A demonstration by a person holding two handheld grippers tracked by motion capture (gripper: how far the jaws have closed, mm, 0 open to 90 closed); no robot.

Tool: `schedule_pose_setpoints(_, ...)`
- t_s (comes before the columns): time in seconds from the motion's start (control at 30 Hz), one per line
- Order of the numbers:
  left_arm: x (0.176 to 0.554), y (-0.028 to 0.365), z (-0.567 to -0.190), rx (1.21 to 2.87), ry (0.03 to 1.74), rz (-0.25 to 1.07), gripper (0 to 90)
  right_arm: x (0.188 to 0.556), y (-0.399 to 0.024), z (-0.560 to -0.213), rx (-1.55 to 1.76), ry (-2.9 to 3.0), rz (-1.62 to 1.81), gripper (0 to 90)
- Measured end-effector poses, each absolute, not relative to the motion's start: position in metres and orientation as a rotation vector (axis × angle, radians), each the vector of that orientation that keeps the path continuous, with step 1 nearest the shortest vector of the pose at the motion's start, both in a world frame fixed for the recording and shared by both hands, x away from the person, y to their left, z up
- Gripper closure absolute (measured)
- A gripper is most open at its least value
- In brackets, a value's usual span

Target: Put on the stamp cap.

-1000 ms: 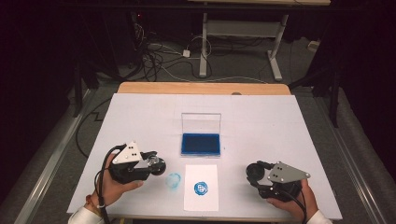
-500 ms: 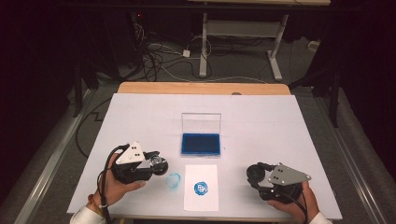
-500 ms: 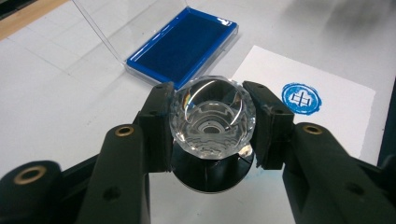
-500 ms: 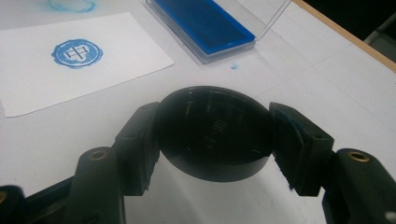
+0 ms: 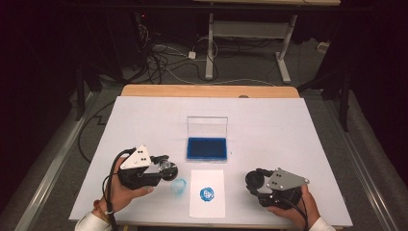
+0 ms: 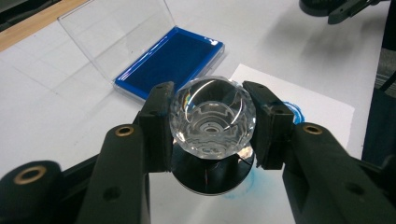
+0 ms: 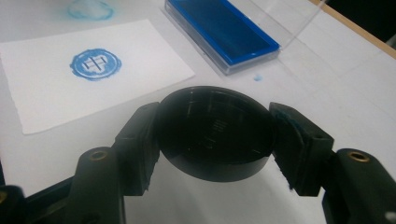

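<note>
The clear faceted stamp (image 6: 212, 114) sits between the jaws of the left gripper (image 6: 212, 121), which are clamped on its crystal-like handle from both sides; its dark round base shows just below the handle, over a smear of blue ink on the counter (image 5: 288, 125). In the high view this stamp (image 5: 168, 168) is at about 8 o'clock from the middle of the counter, held by the left gripper (image 5: 161, 169) just above the surface, with a faint blue ring mark (image 5: 179, 185) on the counter just at its 5 o'clock.

The right gripper (image 7: 215, 135) is closed on a black round cap (image 7: 215, 135), a flat disc pinched at its two sides. In the high view the right gripper (image 5: 255, 180) is at about 4 o'clock of the counter, its grey plate on top, the cap (image 5: 253, 180) at its tip pointing toward 9 o'clock.

Between the two grippers lies a white paper card (image 5: 208, 192) bearing a round blue stamped seal (image 5: 207, 194). At 12 o'clock from the card, just beyond it, is the blue ink pad (image 5: 207, 149) in its clear case, the lid (image 5: 207, 127) standing open at the far side. A small blue speck (image 7: 256, 78) marks the counter near the pad in the right gripper view.
</note>
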State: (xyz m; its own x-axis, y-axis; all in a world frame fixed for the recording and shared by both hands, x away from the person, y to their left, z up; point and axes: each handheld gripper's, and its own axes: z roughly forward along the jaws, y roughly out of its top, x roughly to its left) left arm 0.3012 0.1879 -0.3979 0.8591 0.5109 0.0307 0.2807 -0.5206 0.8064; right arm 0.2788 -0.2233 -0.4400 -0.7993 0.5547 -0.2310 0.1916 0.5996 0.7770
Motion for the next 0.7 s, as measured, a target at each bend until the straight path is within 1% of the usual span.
schedule_pose_setpoints(0.43,0.306,0.174,-0.394,2.124,0.542,0.300,54.7,0.286,-0.196,-0.442,0.547,2.419,1.103,37.8)
schedule_pose_setpoints(0.7,0.313,0.158,-0.392,2.101,0.512,0.276,54.7,0.293,-0.181,-0.445,0.535,2.450,1.128,37.7)
